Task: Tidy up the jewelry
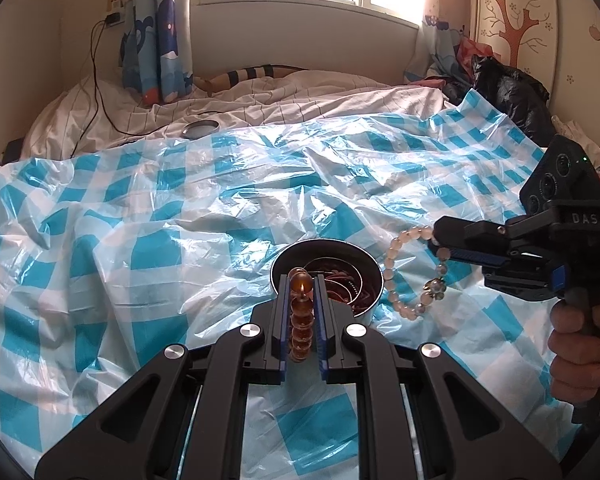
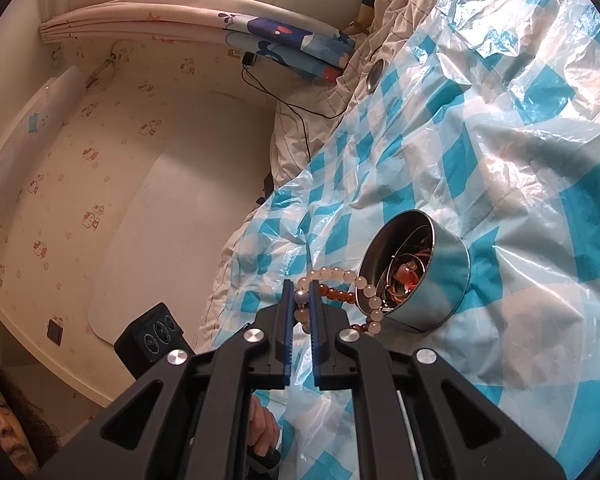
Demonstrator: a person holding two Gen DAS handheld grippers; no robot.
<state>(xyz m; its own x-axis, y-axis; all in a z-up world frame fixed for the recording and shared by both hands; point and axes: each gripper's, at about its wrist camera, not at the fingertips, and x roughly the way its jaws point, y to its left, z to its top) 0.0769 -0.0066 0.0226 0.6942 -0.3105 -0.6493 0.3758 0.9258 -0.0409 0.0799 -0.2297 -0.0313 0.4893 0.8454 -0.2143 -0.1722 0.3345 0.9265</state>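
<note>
Amber bead bracelet [image 1: 300,316] is what I've got closest to me right now, pinched between the blue pads of my left gripper [image 1: 301,280], jaws nearly closed on it with the beads running in a line down the gap. The top bead pokes up just past the fingertips, right over the near rim of the round metal tin [image 1: 374,276].

Other side, my right gripper [image 2: 301,286] is clamped tight on the pale pink bead bracelet [image 2: 342,273]. It's only got a bead or two between the tips and the rest of the loop hangs free, draping across the mouth of the tin as seen by the right wrist cam. From the left cam that same bracelet dangles just to the right of the tin, with a little flower-shaped charm at the bottom of the loop.

The tin sits on the blue and white checked plastic sheet [image 1: 140,208] spread over the bed, and it already holds a tangle of reddish jewelry [image 2: 408,276] plus what looks like thin metal bangles.

Further back, a round lid [image 1: 200,129] lies on the striped white bedding [image 1: 300,96] at the far edge of the sheet, near a black cable [image 1: 96,80]. Behind that, cartoon curtain [image 1: 156,40] and the window.
</note>
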